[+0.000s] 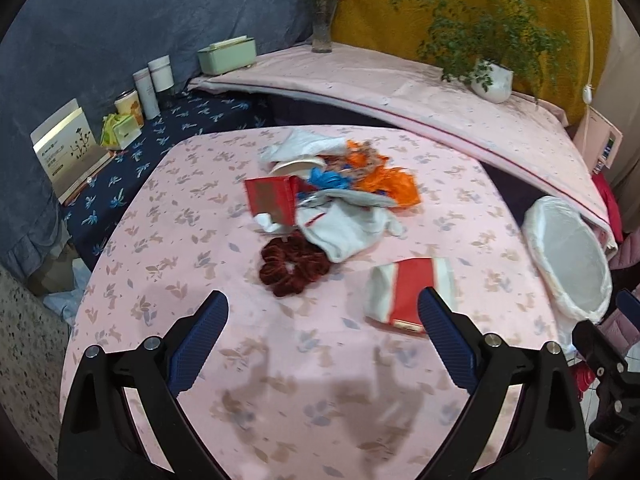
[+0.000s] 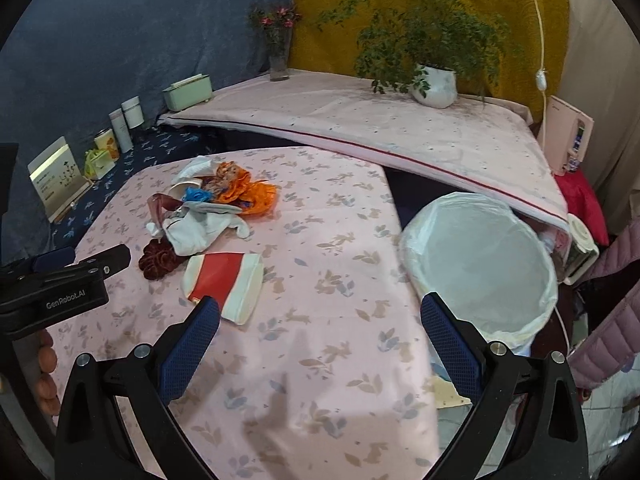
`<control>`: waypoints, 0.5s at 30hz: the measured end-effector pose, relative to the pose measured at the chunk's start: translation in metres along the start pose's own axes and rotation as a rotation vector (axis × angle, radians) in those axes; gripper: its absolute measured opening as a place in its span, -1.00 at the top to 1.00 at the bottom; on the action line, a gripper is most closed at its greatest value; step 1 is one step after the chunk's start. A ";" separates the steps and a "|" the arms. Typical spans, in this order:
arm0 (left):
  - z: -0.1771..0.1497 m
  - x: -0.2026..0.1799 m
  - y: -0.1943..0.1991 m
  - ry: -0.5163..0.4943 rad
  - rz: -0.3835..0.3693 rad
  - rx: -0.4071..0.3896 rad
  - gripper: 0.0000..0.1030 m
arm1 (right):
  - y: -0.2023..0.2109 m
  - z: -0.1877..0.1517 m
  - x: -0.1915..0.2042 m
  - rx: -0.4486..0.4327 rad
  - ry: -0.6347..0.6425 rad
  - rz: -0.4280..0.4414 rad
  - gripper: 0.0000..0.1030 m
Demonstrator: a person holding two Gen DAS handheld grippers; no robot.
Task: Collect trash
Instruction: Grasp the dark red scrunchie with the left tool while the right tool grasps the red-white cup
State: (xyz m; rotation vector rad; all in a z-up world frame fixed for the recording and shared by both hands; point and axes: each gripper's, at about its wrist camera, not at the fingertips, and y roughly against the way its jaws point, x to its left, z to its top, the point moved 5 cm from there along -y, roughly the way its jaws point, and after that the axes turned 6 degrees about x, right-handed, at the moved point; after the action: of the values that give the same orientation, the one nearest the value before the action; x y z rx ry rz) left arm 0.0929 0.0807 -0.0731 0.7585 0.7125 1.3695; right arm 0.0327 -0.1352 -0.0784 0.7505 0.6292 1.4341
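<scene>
A pile of trash lies mid-table: a red box [image 1: 270, 200], white crumpled paper [image 1: 344, 228], an orange wrapper [image 1: 388, 180], blue scraps [image 1: 326, 178]. A dark red scrunchie [image 1: 294, 266] lies in front of it. A flattened red-and-white carton [image 1: 410, 294] lies nearest, also in the right wrist view [image 2: 224, 284]. A bin with a white liner [image 2: 480, 264] stands at the table's right edge. My left gripper [image 1: 322, 304] is open and empty above the table, short of the scrunchie. My right gripper [image 2: 320, 312] is open and empty, between the carton and the bin.
The table [image 2: 328, 240] has a pink floral cloth. Behind it, a higher pink-covered surface [image 1: 400, 88] holds a potted plant [image 1: 492, 80], a flower vase [image 1: 322, 32] and a green box [image 1: 228, 56]. Cups, tins and a card stand at far left [image 1: 140, 96].
</scene>
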 end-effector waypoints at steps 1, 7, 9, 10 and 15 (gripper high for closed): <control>0.001 0.006 -0.007 0.003 -0.011 0.006 -0.77 | -0.007 -0.001 0.006 0.005 0.011 0.011 -0.87; 0.002 0.035 -0.060 -0.017 -0.057 0.078 -0.78 | -0.055 0.000 0.039 0.055 0.031 0.093 -0.79; 0.003 0.042 -0.077 -0.003 -0.068 0.103 -0.78 | -0.069 0.001 0.046 0.076 0.023 0.121 -0.76; 0.005 0.045 -0.084 0.004 -0.082 0.113 -0.78 | -0.076 0.001 0.048 0.086 0.019 0.130 -0.73; 0.012 0.047 -0.111 0.020 -0.147 0.149 -0.73 | -0.107 -0.002 0.054 0.159 -0.010 0.186 -0.51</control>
State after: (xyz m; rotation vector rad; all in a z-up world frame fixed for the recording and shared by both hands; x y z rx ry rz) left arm 0.1701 0.1213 -0.1569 0.7949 0.8765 1.2019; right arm 0.1017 -0.0800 -0.1596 0.9609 0.6855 1.5611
